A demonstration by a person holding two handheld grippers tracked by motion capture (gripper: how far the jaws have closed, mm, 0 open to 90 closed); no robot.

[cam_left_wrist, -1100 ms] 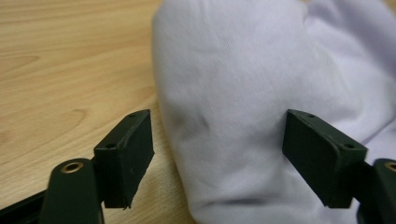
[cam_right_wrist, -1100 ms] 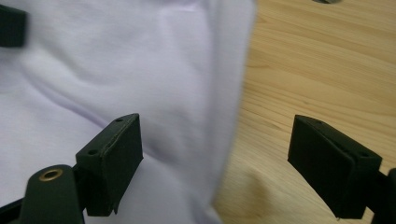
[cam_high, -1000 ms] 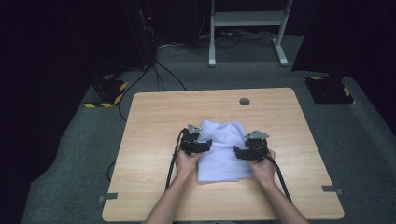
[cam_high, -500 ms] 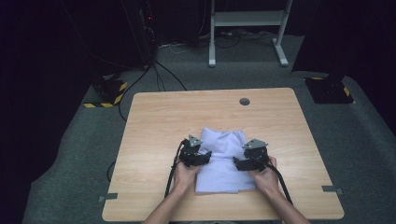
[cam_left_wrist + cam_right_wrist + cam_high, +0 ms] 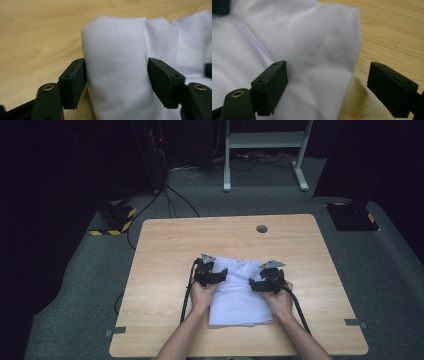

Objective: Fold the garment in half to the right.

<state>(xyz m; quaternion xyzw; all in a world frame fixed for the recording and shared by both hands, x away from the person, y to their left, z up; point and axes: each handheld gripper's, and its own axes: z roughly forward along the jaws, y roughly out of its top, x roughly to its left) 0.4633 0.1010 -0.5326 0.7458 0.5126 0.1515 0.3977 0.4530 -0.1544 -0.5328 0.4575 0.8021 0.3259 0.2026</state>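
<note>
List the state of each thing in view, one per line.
white cloth: folded, lying flat on the table, far edge bunched.
left hand-held gripper: jaws have just been closing around a raised fold of the cloth, both pads against it.
right hand-held gripper: open, one jaw over the cloth's edge, the other over bare wood.
table: wooden, bearing the cloth.

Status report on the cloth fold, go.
Left gripper jaws closing, snug against a raised fold of the white cloth. Right gripper open, straddling the cloth's edge. Table around it bare, nothing in the way.
</note>
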